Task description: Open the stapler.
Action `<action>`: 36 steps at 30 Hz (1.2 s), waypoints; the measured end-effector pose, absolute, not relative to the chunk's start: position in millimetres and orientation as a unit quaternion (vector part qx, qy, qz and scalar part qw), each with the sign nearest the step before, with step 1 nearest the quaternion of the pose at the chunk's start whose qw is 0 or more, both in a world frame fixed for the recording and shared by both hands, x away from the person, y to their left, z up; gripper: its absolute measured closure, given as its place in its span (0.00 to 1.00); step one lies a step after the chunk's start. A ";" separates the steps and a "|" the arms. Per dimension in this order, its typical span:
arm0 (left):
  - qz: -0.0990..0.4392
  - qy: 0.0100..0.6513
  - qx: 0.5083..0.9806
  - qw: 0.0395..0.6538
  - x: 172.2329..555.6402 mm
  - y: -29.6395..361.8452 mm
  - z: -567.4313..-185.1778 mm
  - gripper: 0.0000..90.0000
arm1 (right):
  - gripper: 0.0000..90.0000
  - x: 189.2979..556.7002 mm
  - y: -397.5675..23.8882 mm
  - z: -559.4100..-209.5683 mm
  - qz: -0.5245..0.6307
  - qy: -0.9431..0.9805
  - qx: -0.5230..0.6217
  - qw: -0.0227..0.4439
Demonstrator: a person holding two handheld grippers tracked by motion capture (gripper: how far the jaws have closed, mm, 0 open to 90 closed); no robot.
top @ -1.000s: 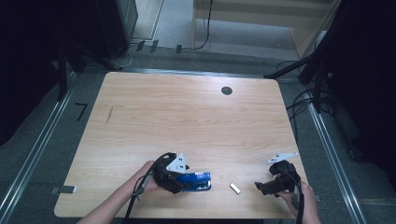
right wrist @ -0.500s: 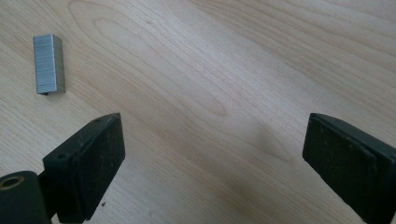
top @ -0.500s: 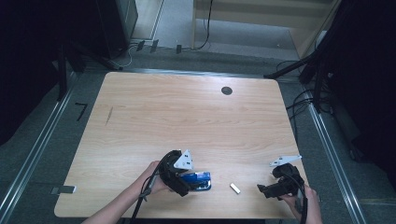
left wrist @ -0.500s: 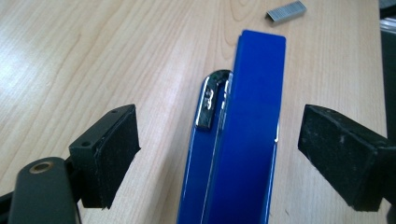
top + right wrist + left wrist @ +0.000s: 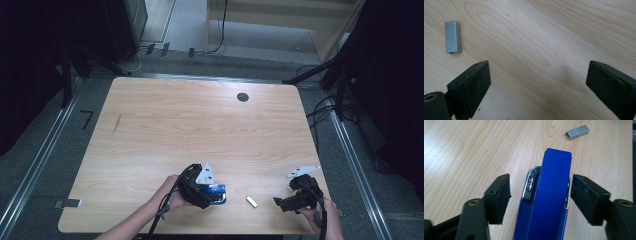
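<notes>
Left gripper view: my left gripper jaws apart w/ blue stapler between, ungrasped; right gripper apart, staple strip upper left untouched.

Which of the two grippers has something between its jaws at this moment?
The left gripper: its open jaws straddle the blue stapler, not yet clamped. The right gripper has bare table between its jaws; the staple strip lies outside them.
</notes>
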State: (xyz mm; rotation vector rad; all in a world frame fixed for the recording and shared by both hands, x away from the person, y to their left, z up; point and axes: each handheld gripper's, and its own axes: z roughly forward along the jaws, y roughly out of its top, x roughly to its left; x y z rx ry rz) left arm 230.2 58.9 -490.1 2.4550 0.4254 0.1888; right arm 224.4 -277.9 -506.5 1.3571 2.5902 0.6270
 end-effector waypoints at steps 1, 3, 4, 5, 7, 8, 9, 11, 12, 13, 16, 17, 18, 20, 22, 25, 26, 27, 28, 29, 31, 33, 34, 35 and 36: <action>0.072 0.162 0.932 0.316 230.2 58.9 -490.1 0.42 | 0.07 224.4 -277.9 -506.5 0.209 0.864 0.452 0.075; 0.073 0.162 0.933 0.311 229.4 56.2 -490.9 0.45 | 0.07 223.7 -278.0 -506.0 0.210 0.864 0.452 0.077; 0.069 0.159 0.933 0.316 230.0 55.2 -491.0 0.47 | 0.07 222.7 -278.1 -506.0 0.211 0.863 0.453 0.075; 0.069 0.159 0.933 0.316 230.0 55.2 -491.0 0.48 | 0.07 222.5 -278.5 -506.1 0.210 0.863 0.453 0.075; 0.068 0.158 0.933 0.317 230.1 54.1 -490.9 0.48 | 0.07 221.9 -278.7 -506.1 0.209 0.862 0.455 0.074; 0.067 0.158 0.933 0.317 230.5 52.9 -491.4 0.49 | 0.07 221.0 -279.4 -506.6 0.210 0.861 0.457 0.074; 0.067 0.158 0.933 0.317 230.5 52.9 -491.4 0.49 | 0.07 221.0 -279.4 -506.6 0.210 0.861 0.457 0.074; 0.063 0.154 0.933 0.319 230.9 50.9 -492.6 0.50 | 0.07 220.2 -280.3 -506.6 0.210 0.861 0.457 0.073; 0.064 0.152 0.934 0.318 230.9 50.1 -492.9 0.51 | 0.07 220.2 -280.6 -506.8 0.211 0.862 0.455 0.074; 0.060 0.150 0.934 0.319 230.7 48.7 -493.8 0.52 | 0.07 219.8 -280.7 -506.9 0.211 0.862 0.456 0.075; 0.061 0.142 0.937 0.314 229.3 43.9 -496.2 0.58 | 0.07 218.9 -281.1 -507.1 0.211 0.860 0.459 0.073; 0.061 0.142 0.937 0.314 229.3 43.9 -496.2 0.59 | 0.07 218.9 -281.1 -507.1 0.211 0.860 0.459 0.073; 0.061 0.143 0.936 0.315 229.1 42.9 -497.0 0.59 | 0.07 219.0 -281.2 -507.2 0.211 0.860 0.460 0.073; 0.066 0.142 0.937 0.313 228.9 41.6 -498.0 0.63 | 0.07 218.8 -280.8 -507.5 0.210 0.860 0.460 0.071; 0.066 0.143 0.936 0.316 228.7 41.4 -498.6 0.63 | 0.07 219.2 -280.6 -508.1 0.211 0.861 0.458 0.070; 0.066 0.142 0.935 0.318 228.8 41.3 -499.0 0.62 | 0.07 219.3 -280.3 -508.3 0.211 0.860 0.459 0.070; 0.067 0.138 0.935 0.319 228.6 40.8 -499.6 0.62 | 0.07 219.3 -280.1 -508.2 0.210 0.860 0.459 0.069; 0.072 0.138 0.937 0.313 228.3 40.0 -499.9 0.61 | 0.07 219.5 -279.6 -508.3 0.211 0.860 0.459 0.069; 0.072 0.138 0.937 0.314 228.2 39.6 -500.5 0.61 | 0.07 219.8 -279.2 -508.4 0.211 0.861 0.458 0.070; 0.070 0.137 0.936 0.317 228.3 39.3 -501.1 0.61 | 0.07 219.9 -278.4 -508.2 0.210 0.862 0.456 0.070; 0.071 0.135 0.935 0.320 227.6 38.3 -501.0 0.62 | 0.07 220.0 -276.4 -508.3 0.209 0.863 0.455 0.069; 0.074 0.135 0.935 0.320 227.1 37.8 -500.8 0.63 | 0.07 220.1 -275.9 -508.7 0.209 0.863 0.455 0.068; 0.078 0.138 0.932 0.327 227.3 38.3 -500.0 0.64 | 0.07 220.3 -276.2 -509.2 0.208 0.864 0.454 0.067; 0.078 0.138 0.932 0.327 227.3 38.3 -500.0 0.66 | 0.07 220.3 -276.2 -509.2 0.208 0.864 0.454 0.067; 0.080 0.138 0.931 0.329 227.5 39.0 -499.5 0.67 | 0.07 220.0 -276.4 -509.2 0.206 0.862 0.459 0.065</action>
